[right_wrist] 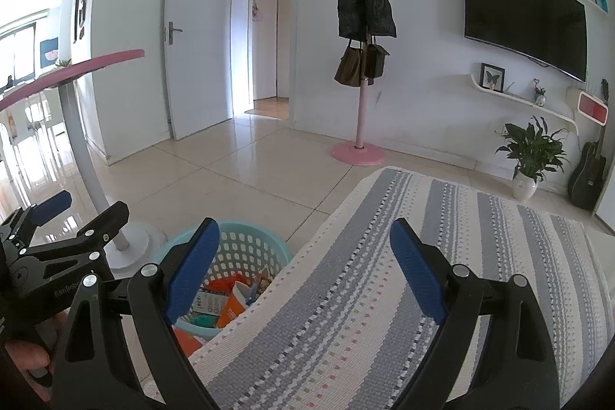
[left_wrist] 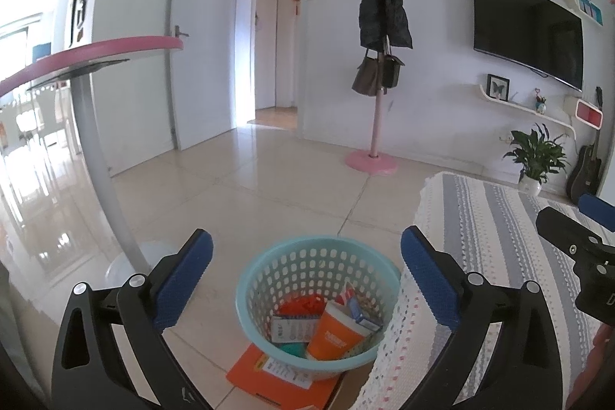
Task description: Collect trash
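Basket: the light blue plastic basket (left_wrist: 315, 298) stands on the tiled floor (left_wrist: 250, 187), just beside the edge of the striped cloth (left_wrist: 499, 241), partly on an orange flat box (left_wrist: 284, 383).
Contents: orange cup (left_wrist: 336, 335), small cartons and wrappers; trash looks already collected inside.
Handling: it is probably light, the perforated wall thin and a little flexible; the rolled rim seems the best place for holding.
Trash pieces: paper and thin card, soft, easy to crush.
Cloth: woven, rough, grey and cream stripes, nothing lies on it.
Left gripper (left_wrist: 307, 275): jaws wide apart, nothing held, above the basket.
Right gripper (right_wrist: 303, 275): jaws wide apart, nothing held, over the cloth edge.
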Tool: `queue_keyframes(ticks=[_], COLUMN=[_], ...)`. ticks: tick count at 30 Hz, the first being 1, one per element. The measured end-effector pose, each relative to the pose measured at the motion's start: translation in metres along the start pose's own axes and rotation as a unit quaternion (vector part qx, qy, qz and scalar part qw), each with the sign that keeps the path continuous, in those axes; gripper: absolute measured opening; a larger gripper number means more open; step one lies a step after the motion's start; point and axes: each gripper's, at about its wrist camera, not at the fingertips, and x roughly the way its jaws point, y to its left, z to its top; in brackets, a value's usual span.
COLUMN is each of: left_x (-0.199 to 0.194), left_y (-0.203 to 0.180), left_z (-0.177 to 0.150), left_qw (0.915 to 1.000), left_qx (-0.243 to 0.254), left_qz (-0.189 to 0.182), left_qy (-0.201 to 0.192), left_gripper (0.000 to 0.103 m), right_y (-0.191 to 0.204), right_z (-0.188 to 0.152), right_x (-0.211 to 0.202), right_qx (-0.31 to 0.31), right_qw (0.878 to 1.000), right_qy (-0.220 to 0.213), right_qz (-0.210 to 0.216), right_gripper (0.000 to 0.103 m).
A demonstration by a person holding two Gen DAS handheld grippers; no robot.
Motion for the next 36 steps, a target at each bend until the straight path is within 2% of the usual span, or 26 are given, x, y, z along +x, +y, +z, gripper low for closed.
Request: queue_keyframes(ticks=[6, 9, 36], left_x=[0.0005, 0.0016, -0.0004], left_y=[-0.0034, -0.0028, -0.0085], left_z=[-0.0037, -0.0046, -0.0056], left_qw=[1.0, 1.0, 0.9998], left_qx=[0.006, 0.004, 0.018], left_qz=[0.002, 0.001, 0.008], left_qy=[0.004, 0.009, 0.007], left_gripper=[0.095, 0.095, 0.095], right_y=[-0.0003, 0.0029, 0.0019], right_z=[-0.0008, -0.0011, -0.0029], right_x=[0.0001, 0.0, 0.004], right_qx=[-0.001, -0.011, -0.009], right_qw=[1.0, 1.0, 1.0], right_qy=[0.001, -0.001, 0.009], right_qz=[0.0, -0.016, -0.005], right_gripper=[0.086, 0.086, 0.086])
